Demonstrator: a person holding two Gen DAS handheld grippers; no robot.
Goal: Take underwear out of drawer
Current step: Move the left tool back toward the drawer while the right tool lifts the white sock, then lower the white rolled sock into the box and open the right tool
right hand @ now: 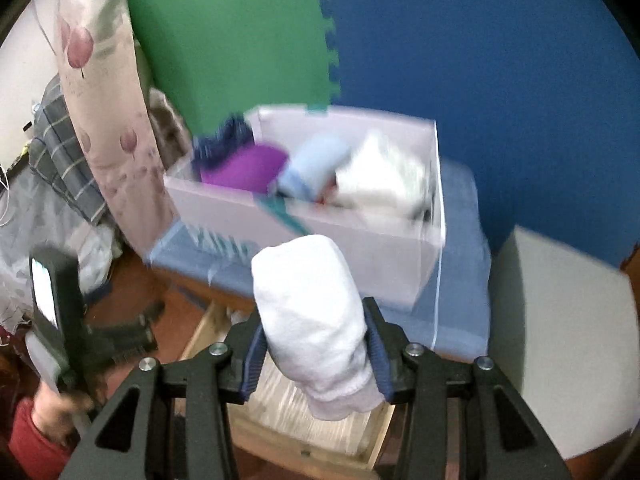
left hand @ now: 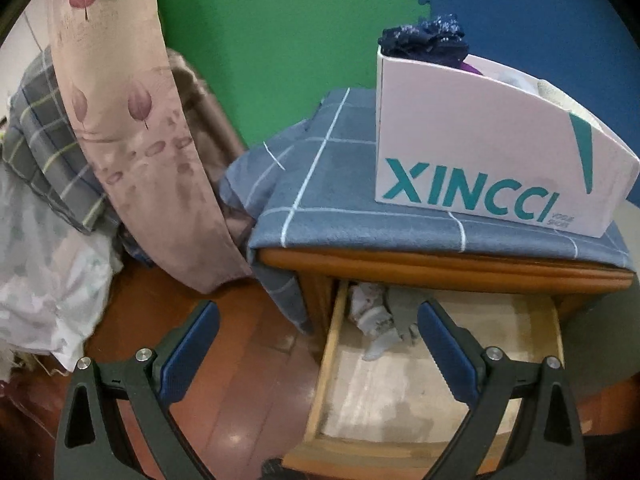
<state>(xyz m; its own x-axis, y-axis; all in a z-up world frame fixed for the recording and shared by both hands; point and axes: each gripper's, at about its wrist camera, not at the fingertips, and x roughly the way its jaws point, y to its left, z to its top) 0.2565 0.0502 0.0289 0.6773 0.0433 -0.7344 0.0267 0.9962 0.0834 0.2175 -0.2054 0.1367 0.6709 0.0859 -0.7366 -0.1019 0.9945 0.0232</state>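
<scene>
My right gripper (right hand: 316,356) is shut on a rolled white underwear (right hand: 312,312), held above the open wooden drawer (right hand: 304,432) and in front of the white XINCCI box (right hand: 360,256). The box holds purple, light blue, white and navy rolled garments (right hand: 248,168). In the left wrist view the drawer (left hand: 440,360) is pulled out; a small white and grey garment (left hand: 380,320) lies at its back. My left gripper (left hand: 320,344) is open and empty over the drawer's left side. The box (left hand: 480,152) stands on the nightstand.
A blue checked cloth (left hand: 340,200) covers the nightstand top. A floral curtain (left hand: 132,140) hangs at the left, with bedding (left hand: 40,260) beside it. Green and blue foam mats (left hand: 280,20) line the wall. A grey-white block (right hand: 560,340) stands at the right.
</scene>
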